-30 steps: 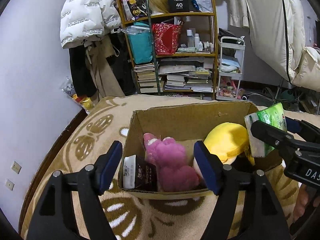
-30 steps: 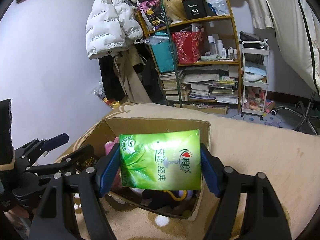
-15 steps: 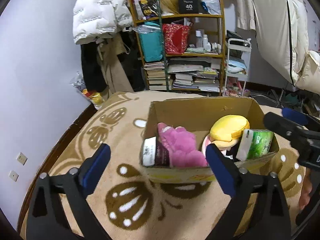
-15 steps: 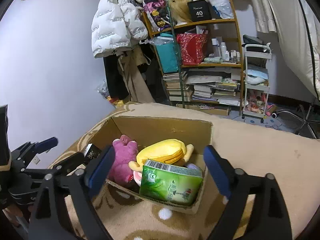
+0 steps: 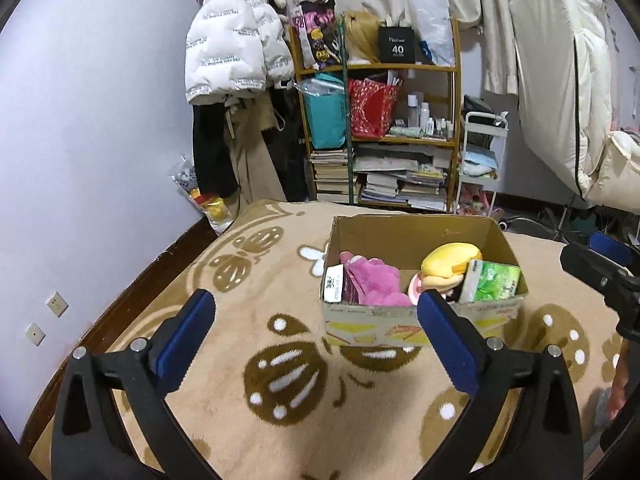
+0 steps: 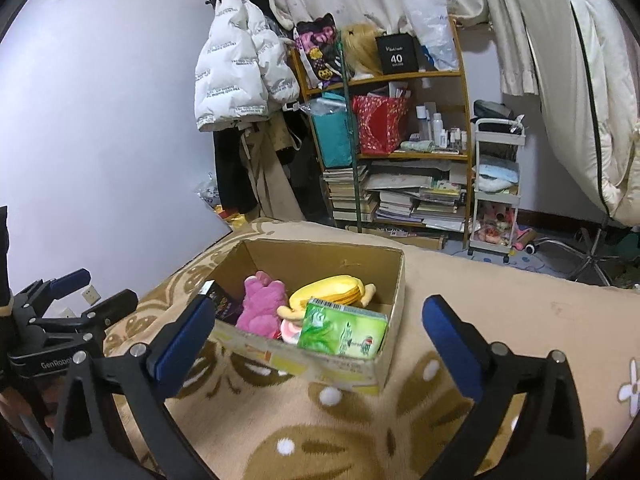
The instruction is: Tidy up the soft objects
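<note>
A cardboard box (image 5: 420, 326) stands on the beige patterned blanket (image 5: 248, 376). Inside lie a pink plush (image 5: 374, 280), a yellow plush (image 5: 450, 262), a green tissue pack (image 5: 492, 282) at the right end and a dark packet (image 5: 338, 288) at the left end. The box (image 6: 352, 366), pink plush (image 6: 262, 304), yellow plush (image 6: 330, 290) and tissue pack (image 6: 342, 332) also show in the right wrist view. My left gripper (image 5: 316, 334) is open and empty, in front of the box. My right gripper (image 6: 318, 340) is open and empty, back from the box.
A cluttered wooden shelf (image 5: 384, 136) with books and bags stands behind the bed. A white puffer jacket (image 5: 232, 52) hangs at the left. A white trolley (image 5: 482, 160) stands right of the shelf. The purple wall (image 5: 80, 140) is close on the left.
My right gripper let go of the green tissue pack, which now lies in the box. Both grippers have pulled back and away from the box, jaws wide.
</note>
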The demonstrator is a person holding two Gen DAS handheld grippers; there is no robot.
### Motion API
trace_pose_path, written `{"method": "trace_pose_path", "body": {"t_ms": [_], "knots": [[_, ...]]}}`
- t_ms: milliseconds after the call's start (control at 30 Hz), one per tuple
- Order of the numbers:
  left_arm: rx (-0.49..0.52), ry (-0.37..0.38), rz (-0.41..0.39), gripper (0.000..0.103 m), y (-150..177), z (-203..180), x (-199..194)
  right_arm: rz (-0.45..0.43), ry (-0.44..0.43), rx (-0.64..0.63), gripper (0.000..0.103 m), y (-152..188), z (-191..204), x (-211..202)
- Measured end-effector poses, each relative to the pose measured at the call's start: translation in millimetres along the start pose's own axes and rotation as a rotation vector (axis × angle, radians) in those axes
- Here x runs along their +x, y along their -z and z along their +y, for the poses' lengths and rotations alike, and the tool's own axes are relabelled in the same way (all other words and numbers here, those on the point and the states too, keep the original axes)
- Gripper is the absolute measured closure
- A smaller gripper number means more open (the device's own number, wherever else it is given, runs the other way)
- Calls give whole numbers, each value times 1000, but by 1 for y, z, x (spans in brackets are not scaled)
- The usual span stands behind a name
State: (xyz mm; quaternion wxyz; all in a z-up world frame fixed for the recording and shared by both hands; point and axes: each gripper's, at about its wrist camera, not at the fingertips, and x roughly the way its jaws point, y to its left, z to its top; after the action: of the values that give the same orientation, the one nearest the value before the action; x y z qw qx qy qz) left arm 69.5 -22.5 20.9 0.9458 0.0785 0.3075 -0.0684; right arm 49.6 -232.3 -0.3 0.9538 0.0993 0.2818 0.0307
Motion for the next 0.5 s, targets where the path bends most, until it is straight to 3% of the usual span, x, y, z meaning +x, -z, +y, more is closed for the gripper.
{"method": "trace_pose_path", "body": {"t_ms": [500], "knots": [[40, -28, -72, 3, 24, 3, -62, -42, 35, -5, 0, 19, 8, -64]]}}
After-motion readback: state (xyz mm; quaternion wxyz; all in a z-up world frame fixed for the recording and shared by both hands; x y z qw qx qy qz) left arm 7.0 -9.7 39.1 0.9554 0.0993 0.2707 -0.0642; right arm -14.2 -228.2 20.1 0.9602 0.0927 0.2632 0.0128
